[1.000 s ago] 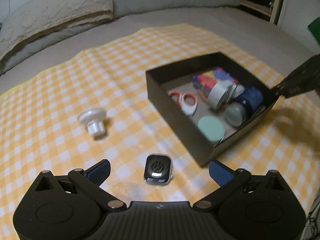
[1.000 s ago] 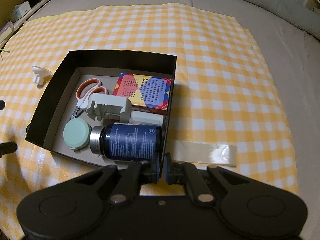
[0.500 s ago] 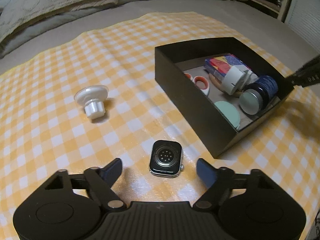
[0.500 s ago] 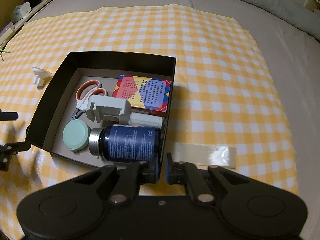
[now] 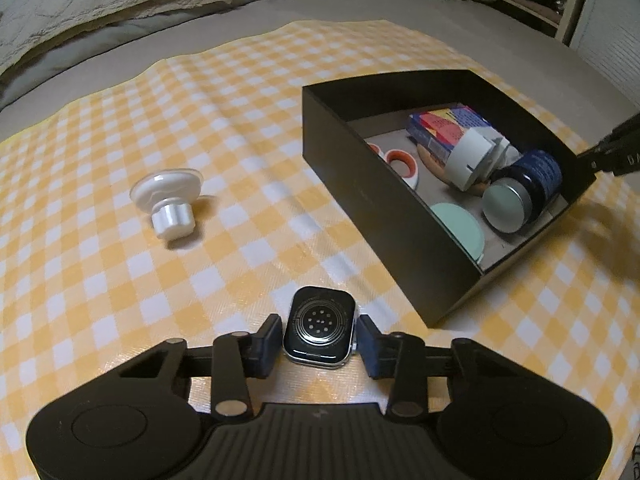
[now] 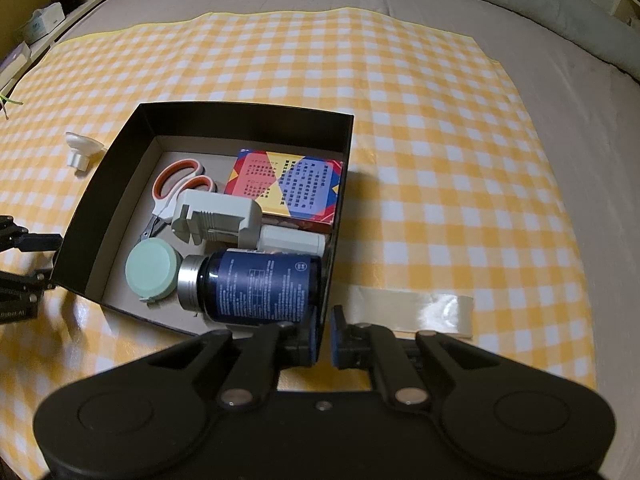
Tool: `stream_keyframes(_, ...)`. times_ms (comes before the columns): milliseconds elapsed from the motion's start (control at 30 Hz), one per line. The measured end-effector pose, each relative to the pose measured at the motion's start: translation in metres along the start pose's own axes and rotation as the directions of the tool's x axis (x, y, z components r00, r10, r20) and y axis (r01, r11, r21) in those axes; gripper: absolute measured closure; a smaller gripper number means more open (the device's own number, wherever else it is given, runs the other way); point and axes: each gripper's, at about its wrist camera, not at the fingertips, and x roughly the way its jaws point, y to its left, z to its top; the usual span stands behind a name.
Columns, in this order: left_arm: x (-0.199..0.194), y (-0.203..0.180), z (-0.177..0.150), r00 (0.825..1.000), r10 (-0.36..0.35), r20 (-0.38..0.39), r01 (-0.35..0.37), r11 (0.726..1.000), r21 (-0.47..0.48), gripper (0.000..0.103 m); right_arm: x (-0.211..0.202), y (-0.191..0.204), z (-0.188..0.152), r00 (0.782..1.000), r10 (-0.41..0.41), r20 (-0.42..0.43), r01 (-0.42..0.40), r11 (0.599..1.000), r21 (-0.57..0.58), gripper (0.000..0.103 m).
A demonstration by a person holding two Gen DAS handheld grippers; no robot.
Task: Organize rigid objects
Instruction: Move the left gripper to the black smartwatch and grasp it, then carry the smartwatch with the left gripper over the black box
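A black watch body (image 5: 320,326) lies face down on the yellow checked cloth. My left gripper (image 5: 319,338) has its pads against both sides of the watch and is shut on it. A white suction knob (image 5: 168,200) lies on the cloth to the far left; it also shows in the right wrist view (image 6: 82,150). The black box (image 6: 248,114) holds scissors (image 6: 178,184), a colourful carton (image 6: 286,184), a grey clamp (image 6: 216,220), a mint lid (image 6: 151,270) and a dark blue bottle (image 6: 260,286). My right gripper (image 6: 325,338) is shut on the box's near right wall.
The box (image 5: 340,120) stands right of the watch, its near corner close to my left gripper. A strip of clear tape (image 6: 416,310) lies on the cloth right of the box. Grey bedding and pillows surround the cloth.
My left gripper moved down and forward over the watch and its fingers closed in from wide open onto the watch's sides. My right gripper stayed clamped on the box wall.
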Motion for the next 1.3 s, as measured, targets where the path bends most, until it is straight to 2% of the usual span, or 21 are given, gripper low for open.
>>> stream_keyframes(300,-0.004,0.001,-0.002,1.0,0.004,0.002,-0.004,1.0,-0.01,0.061,0.0,0.0,0.0,1.0,-0.003,0.0,0.003,1.0,-0.005,0.096)
stream_keyframes(533,-0.02,0.01,0.007,0.999,0.008,0.05,-0.005,0.998,-0.057,0.061,0.0,0.001,0.0,1.0,-0.005,0.0,0.005,1.0,-0.006,0.096)
stream_keyframes(767,-0.006,0.005,-0.001,0.999,-0.015,-0.047,0.014,1.0,-0.02,0.06,0.001,0.0,-0.001,1.0,-0.008,-0.006,0.008,1.0,-0.011,0.096)
stream_keyframes(867,-0.002,0.003,-0.004,0.999,-0.01,-0.033,0.01,1.0,-0.007,0.059,0.001,0.001,-0.001,1.0,-0.008,-0.006,0.008,1.0,-0.011,0.096)
stream_keyframes(1067,0.002,0.008,0.0,0.999,-0.033,-0.026,0.031,0.998,-0.052,0.062,0.001,0.0,-0.002,1.0,-0.004,-0.008,0.004,1.0,-0.012,0.096)
stream_keyframes(1300,-0.001,0.005,0.001,0.999,-0.027,-0.028,0.026,1.0,-0.016,0.062,0.001,0.0,-0.002,1.0,-0.005,-0.008,0.005,1.0,-0.012,0.096)
